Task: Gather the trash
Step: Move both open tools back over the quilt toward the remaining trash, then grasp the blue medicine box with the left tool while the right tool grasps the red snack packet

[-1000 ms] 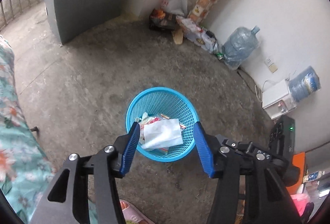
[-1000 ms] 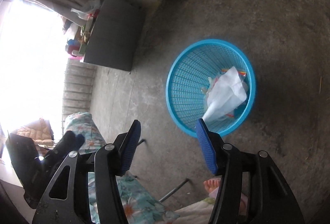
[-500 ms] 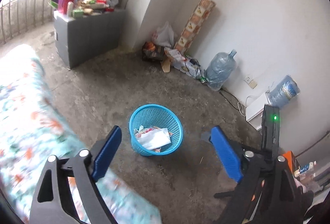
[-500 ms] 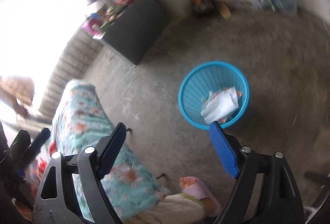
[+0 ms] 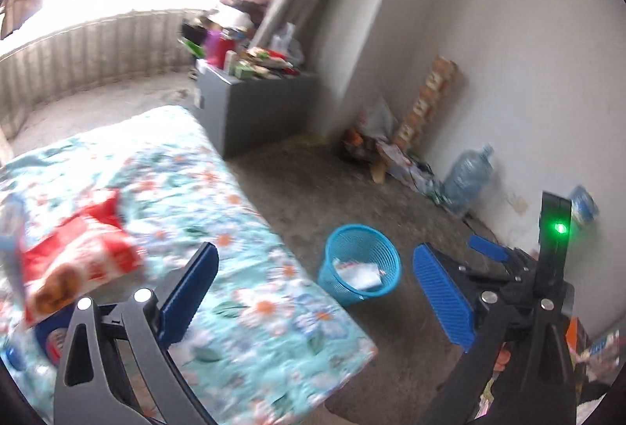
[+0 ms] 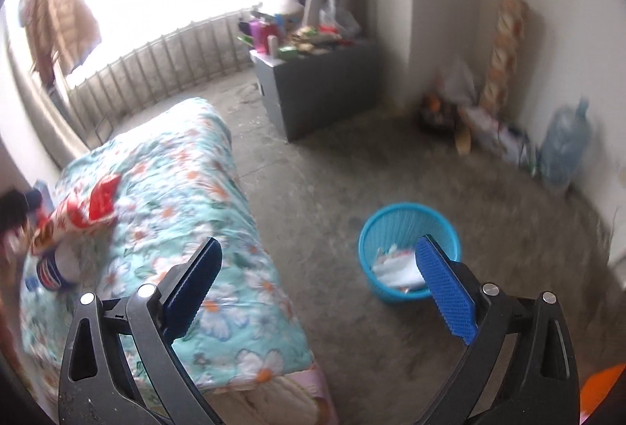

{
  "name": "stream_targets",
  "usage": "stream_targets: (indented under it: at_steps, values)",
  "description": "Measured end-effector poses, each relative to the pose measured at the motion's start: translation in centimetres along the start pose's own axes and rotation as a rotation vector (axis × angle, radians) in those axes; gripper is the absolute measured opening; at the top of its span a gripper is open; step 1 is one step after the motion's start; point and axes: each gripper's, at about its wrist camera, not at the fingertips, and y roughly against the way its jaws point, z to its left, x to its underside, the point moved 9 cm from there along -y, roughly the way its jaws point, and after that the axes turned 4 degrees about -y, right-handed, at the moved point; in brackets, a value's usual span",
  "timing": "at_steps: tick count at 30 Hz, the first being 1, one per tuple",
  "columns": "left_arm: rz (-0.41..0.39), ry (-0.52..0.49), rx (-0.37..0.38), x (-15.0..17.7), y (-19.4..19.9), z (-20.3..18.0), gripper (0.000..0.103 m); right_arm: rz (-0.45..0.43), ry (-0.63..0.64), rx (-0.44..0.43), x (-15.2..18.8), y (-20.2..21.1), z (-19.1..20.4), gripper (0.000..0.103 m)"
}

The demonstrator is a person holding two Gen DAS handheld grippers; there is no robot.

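A red snack bag (image 5: pixel 78 260) lies on the floral bed (image 5: pixel 242 268), ahead and left of your left gripper (image 5: pixel 313 292); the blue trash basket (image 6: pixel 409 253) stands on the floor beyond your right gripper (image 6: pixel 317 288). Both grippers gape wide, holding nothing.

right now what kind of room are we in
Likely a lived-in bedroom: a bed with a floral cover, a cluttered grey cabinet by the bright window, and a blue trash basket on the bare concrete floor.
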Motion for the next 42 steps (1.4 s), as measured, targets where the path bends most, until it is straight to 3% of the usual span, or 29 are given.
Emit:
stream_targets:
  at_steps: [6, 9, 13, 17, 21, 27, 35, 40, 42]
  values:
    - [-0.097, 0.023, -0.072, 0.4, 5.6, 4.2, 0.098, -0.132, 0.127, 0.044, -1.2, 2.8, 4.6, 0.095]
    - [-0.12, 0.053, -0.086, 0.9, 7.7, 6.2, 0.098, -0.176, 0.158, -0.019, -1.6, 3.8, 6.7, 0.095]
    - [-0.146, 0.092, -0.101, 1.7, 10.1, 8.4, 0.098, -0.161, 0.17, -0.199, -1.6, 4.4, 9.5, 0.095]
    - [-0.192, 0.127, -0.129, 2.6, 12.4, 10.5, 0.098, -0.156, 0.21, -0.227, -1.3, 4.1, 12.0, 0.095]
    - [-0.22, 0.158, -0.163, 3.6, 14.3, 12.9, 0.098, -0.051, 0.259, -0.292, 0.0, 2.8, 15.1, 0.095]
    - [-0.246, 0.196, -0.191, 4.6, 16.1, 15.8, 0.098, -0.038, 0.363, -0.201, 1.5, 1.8, 18.3, 0.095]
    - [-0.274, 0.217, -0.196, 4.9, 16.9, 17.8, 0.098, -0.056, 0.468, -0.086, 1.4, 0.4, 19.0, 0.095]
    - [-0.279, 0.227, -0.193, 5.1, 16.7, 18.4, 0.098, 0.026, 0.383, -0.192, 1.4, -0.6, 19.0, 0.095]
    - [-0.283, 0.227, -0.198, 5.1, 16.7, 18.7, 0.098, 0.07, 0.384, -0.181, 2.0, -1.5, 19.0, 0.095]
